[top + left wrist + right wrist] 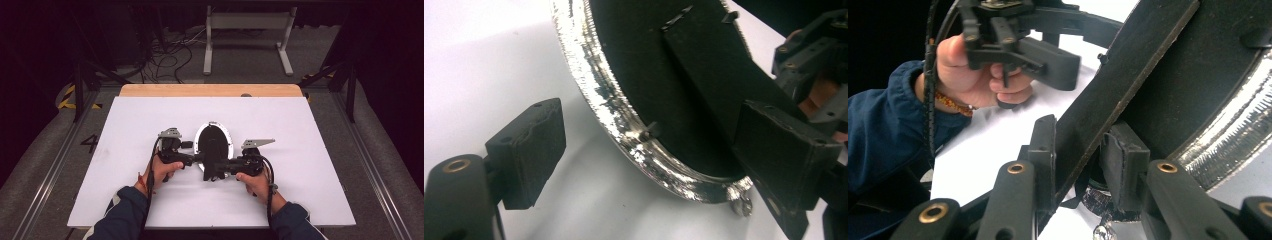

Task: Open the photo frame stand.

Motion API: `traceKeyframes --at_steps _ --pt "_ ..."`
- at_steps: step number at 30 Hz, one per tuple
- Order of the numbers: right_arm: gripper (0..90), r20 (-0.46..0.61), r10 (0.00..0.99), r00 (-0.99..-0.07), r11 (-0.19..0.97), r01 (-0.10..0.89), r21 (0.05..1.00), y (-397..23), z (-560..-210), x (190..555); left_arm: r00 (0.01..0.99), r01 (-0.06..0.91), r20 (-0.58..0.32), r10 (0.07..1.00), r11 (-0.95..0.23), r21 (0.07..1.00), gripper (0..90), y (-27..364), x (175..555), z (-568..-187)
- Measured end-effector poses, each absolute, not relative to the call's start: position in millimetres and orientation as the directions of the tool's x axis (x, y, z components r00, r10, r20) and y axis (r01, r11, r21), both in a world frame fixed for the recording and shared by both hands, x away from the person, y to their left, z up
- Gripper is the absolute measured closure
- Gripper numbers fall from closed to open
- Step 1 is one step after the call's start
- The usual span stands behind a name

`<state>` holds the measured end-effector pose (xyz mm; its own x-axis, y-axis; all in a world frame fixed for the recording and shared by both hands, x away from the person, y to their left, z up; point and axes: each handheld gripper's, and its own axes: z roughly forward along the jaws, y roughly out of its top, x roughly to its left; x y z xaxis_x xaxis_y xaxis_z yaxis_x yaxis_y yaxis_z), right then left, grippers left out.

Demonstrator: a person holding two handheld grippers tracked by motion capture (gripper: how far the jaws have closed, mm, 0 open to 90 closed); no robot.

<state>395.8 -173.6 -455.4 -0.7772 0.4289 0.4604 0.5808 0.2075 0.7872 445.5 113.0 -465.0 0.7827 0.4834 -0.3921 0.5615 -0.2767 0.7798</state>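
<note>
Work centres on an oval picture frame [214, 145] that lies near the middle of the white table [300, 200], back side up, in the high view. The left gripper [192, 159] and the right gripper [223, 166] close in on its near end from either side, and the black easel stand [213, 167] sticks out towards the person.

From the left gripper view, the silver rim [619, 107] curves across the picture with the dark backing above it. The left gripper's jaws stand apart: one pad [531, 150] hangs clear over bare table, the other [781, 152] sits at the stand, and I cannot tell whether it touches. Nothing is pinched.

From the right gripper view, the right gripper [1083, 157] is clamped on the stand's [1128, 80] flat strip, one pad on each face. The left hand [975, 70] and its gripper wait beyond.

My judgement: the stand is gripped, but the frame still lies flat; swinging the stand out and setting the frame upright remain.
</note>
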Motion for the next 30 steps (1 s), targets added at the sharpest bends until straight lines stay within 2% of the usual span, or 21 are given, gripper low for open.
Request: traceKeyframes --at_steps 5,8,12,17,21,30 --pt "68.6 0.461 0.430 -0.777 0.207 0.582 0.787 -174.8 -456.4 396.6 0.784 0.573 -0.422 0.455 -0.270 0.774 16.1 112.8 449.3 -468.8" --pt "68.6 0.457 0.425 -0.782 0.210 0.576 0.790 -174.8 -456.3 396.5 0.800 0.570 -0.453 0.393 -0.261 0.779 21.6 113.4 449.0 -468.2" --pt "68.7 0.454 0.422 -0.784 0.212 0.573 0.792 -174.9 -455.9 395.7 0.812 0.558 -0.443 0.379 -0.285 0.779 22.2 110.0 446.6 -466.5" --pt "68.7 0.465 0.427 -0.775 0.213 0.586 0.782 -178.0 -457.2 396.3 0.824 0.538 -0.438 0.358 -0.256 0.803 33.3 116.7 445.9 -462.6" --pt "68.9 0.472 0.438 -0.765 0.216 0.599 0.771 -180.6 -458.6 397.0 0.840 0.507 -0.413 0.352 -0.239 0.828 49.3 122.7 444.4 -458.2" --pt "70.2 0.471 0.437 -0.766 0.214 0.597 0.773 -180.4 -456.2 393.9 0.854 0.485 -0.392 0.341 -0.253 0.837 57.7 121.9 440.9 -457.8"
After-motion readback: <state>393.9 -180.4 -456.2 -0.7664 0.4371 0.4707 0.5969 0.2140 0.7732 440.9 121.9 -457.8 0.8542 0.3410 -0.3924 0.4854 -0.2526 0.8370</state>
